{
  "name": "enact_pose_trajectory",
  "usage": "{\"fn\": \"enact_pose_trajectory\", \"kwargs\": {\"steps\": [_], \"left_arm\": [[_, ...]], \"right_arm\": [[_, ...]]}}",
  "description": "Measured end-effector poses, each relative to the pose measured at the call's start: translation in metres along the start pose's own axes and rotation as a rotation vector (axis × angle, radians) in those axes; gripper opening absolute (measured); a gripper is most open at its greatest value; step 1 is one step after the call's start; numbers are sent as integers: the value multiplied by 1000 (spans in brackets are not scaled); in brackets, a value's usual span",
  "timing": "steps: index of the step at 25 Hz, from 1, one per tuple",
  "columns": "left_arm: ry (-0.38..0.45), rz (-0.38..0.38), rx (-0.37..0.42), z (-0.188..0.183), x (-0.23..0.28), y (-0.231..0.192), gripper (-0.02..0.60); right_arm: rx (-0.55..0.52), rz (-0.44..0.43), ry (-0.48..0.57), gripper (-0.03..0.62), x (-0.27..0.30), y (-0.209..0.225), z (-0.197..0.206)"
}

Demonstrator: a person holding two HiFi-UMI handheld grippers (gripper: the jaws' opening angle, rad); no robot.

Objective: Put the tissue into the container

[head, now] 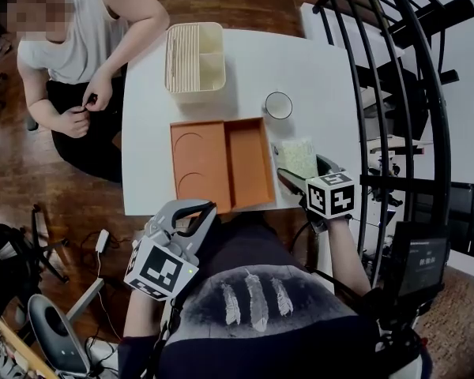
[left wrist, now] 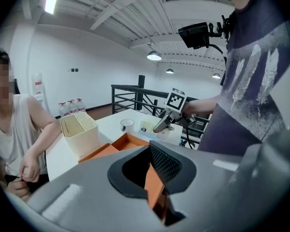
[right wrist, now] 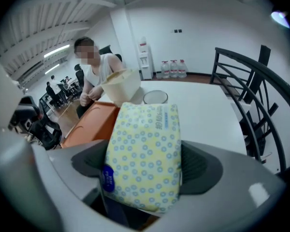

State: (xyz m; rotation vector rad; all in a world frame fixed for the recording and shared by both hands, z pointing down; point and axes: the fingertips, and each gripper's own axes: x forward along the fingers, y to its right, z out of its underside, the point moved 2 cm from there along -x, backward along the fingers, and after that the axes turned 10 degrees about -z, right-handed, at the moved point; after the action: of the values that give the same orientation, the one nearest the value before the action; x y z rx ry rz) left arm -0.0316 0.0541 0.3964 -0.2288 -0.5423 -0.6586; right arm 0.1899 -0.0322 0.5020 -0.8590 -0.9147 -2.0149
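The tissue pack (head: pixel 297 158), yellow with small blue rings, lies at the table's right side just beside the orange tray (head: pixel 249 160). My right gripper (head: pixel 294 170) is shut on it; in the right gripper view the tissue pack (right wrist: pixel 145 153) fills the gap and both pads press its sides. The orange tray (left wrist: pixel 128 141) has two compartments and nothing in them. My left gripper (head: pixel 205 212) is at the tray's near edge, and in the left gripper view its jaws (left wrist: pixel 152 187) stand almost together with the thin orange wall between them.
A cream divided container (head: pixel 195 58) stands at the table's far side, and a small round cup (head: pixel 279 105) sits right of it. A person (head: pixel 79 69) sits at the far left corner. A black railing (head: pixel 395 93) runs along the table's right.
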Motion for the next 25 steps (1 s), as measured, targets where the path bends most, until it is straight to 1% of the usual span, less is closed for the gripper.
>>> {"fn": "enact_pose_trajectory", "kwargs": {"steps": [4,8,11,13,16,20,23,25], "left_arm": [[0,4,5,0,0,1,14],[5,9,18,-1,-1,1,14],[1,12,9,4,-2,4,14],[1,11,11,3,-3,4,14],[1,5,6,7,-7,3,14],[-15,-15,-3,16,-15,-4,14],[-14,-28,-9,17,-20,-11,14],[-9,-29,-8,17,-24,-12,14]], "right_arm": [[-34,-60,72,460,-15,-30,-27],[-66,-115,73,460,-7,-57,-38],[-88,-100,22,460,16,-66,-34],[-84,-106,-9,460,31,-71,-30],[-51,-124,-17,460,46,-78,-26],[-36,-76,-20,460,63,-80,-21],[-21,-70,-27,460,72,-81,-20],[17,-69,-21,460,76,-80,-18]]}}
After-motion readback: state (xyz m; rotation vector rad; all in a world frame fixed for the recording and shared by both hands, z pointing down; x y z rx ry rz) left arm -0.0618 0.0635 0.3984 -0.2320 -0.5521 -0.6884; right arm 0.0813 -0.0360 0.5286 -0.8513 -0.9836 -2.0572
